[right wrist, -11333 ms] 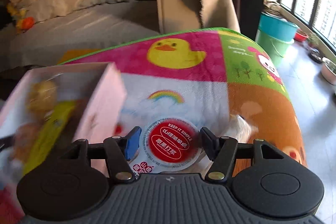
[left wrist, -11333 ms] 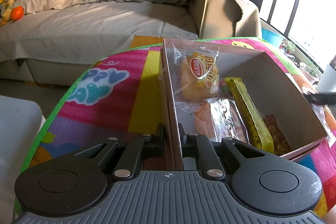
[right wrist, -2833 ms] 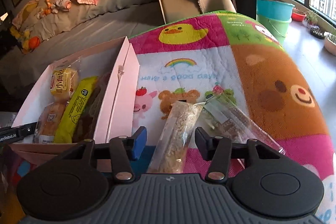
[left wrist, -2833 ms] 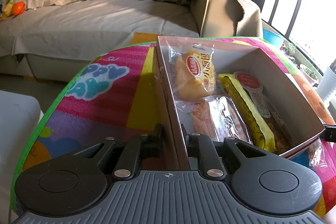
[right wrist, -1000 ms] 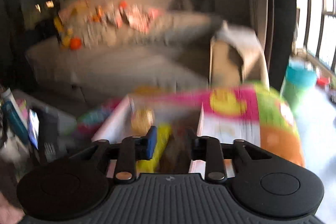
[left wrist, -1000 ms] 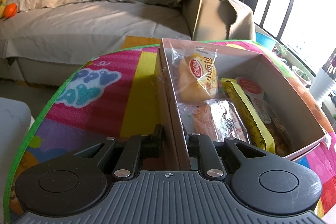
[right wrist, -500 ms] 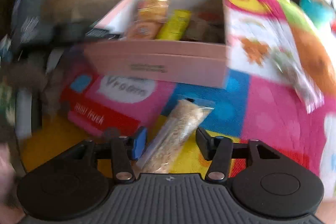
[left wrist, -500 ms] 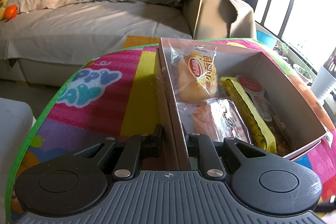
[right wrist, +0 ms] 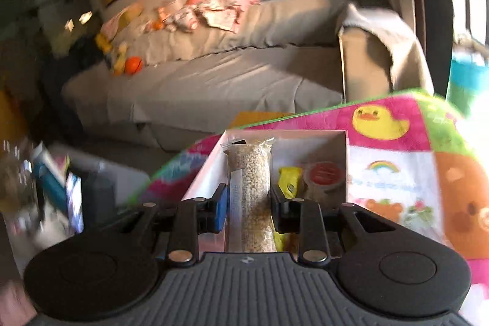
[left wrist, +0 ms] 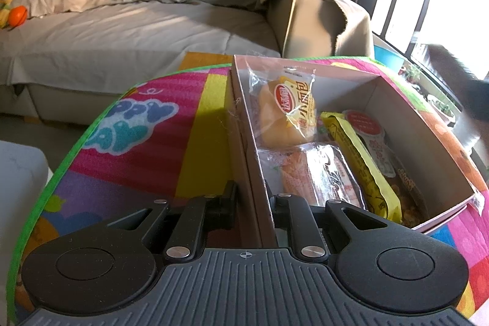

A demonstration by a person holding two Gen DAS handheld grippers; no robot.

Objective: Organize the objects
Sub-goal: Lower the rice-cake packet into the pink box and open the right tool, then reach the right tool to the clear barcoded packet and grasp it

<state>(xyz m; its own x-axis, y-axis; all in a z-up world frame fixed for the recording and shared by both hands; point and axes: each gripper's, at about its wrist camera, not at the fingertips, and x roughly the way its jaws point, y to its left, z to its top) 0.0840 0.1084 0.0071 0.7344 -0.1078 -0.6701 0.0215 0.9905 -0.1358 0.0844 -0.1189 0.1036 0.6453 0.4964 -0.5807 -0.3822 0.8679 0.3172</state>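
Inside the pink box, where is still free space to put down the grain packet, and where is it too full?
Free floor shows in the box at its far right corner, between the far wall and the red-lidded cup. The left side is crowded: the bread bun packet, the orange snack packet and the yellow bar. The right claw grips the grain packet.

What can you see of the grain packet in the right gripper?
The grain packet is a long, narrow clear-plastic sleeve packed with small beige grains, its flat sealed end crinkled at the top. It points away from the camera, roughly along the fingers. The right gripper is shut on its lower part, pads pressing both sides. It hangs in front of the open pink box; its near end is hidden behind the gripper body.
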